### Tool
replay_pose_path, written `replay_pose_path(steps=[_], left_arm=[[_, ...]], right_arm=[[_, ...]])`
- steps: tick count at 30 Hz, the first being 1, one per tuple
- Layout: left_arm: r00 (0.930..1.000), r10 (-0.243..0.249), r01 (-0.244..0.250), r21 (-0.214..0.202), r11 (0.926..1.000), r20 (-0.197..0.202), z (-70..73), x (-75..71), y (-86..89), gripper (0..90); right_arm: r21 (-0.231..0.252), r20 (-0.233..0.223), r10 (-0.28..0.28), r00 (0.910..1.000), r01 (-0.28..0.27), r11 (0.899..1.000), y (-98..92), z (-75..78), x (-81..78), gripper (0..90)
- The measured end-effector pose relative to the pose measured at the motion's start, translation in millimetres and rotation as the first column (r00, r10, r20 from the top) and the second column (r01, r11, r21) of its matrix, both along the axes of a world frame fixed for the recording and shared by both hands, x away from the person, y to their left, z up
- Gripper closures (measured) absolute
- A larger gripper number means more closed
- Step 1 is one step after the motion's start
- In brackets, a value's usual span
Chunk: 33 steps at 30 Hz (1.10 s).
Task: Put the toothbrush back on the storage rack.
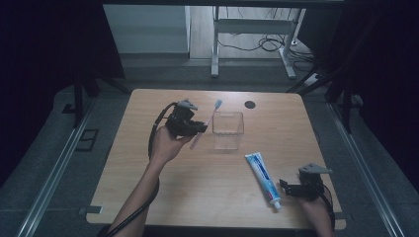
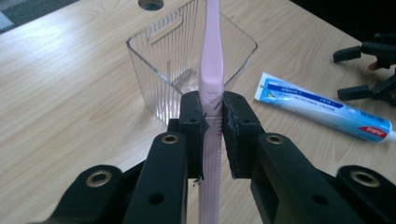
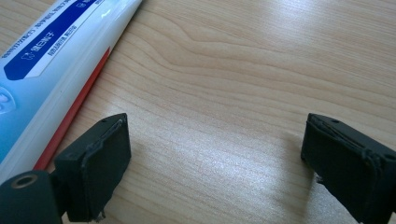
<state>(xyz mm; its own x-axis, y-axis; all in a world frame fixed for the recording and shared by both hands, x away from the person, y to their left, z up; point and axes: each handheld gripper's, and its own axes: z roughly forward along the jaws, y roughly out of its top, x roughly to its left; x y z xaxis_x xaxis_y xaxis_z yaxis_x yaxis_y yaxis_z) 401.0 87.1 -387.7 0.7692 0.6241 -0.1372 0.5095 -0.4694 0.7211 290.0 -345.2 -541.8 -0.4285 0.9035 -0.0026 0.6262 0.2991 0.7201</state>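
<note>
The left hand-held gripper (image 2: 213,122) clamps the pink toothbrush (image 2: 211,70) just at nine o'clock of the clear cup (image 1: 228,130). The right hand-held gripper (image 3: 215,163) gapes empty on the worktop (image 1: 197,182), with the toothpaste tube (image 1: 263,177) at its nine o'clock.

pink toothbrush (image 2: 211,60), clear ribbed cup (image 2: 161,70), blue-white toothpaste tube (image 2: 322,107)

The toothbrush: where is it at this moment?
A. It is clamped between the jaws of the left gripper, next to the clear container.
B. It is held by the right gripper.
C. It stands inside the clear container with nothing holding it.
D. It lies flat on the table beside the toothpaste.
A: in the left gripper view the left gripper is shut on the pink toothbrush, with the clear container just behind it.
</note>
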Motion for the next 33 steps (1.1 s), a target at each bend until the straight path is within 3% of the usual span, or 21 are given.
replay_pose_path(steps=[13,33], left_arm=[[0.9981,0.018,-0.015,-0.045,0.9989,0.059,9.5,14.3,-19.2,79.0],[0.9882,0.056,-0.042,-0.104,0.9937,0.142,17.2,41.0,-51.5,79.0]], right_arm=[[0.002,-0.002,-0.001,1.0000,0.001,1.000,0.0,0.1,0.0,7.9],[0.002,-0.003,0.009,1.0000,-0.009,1.000,0.2,0.1,0.5,7.8]])
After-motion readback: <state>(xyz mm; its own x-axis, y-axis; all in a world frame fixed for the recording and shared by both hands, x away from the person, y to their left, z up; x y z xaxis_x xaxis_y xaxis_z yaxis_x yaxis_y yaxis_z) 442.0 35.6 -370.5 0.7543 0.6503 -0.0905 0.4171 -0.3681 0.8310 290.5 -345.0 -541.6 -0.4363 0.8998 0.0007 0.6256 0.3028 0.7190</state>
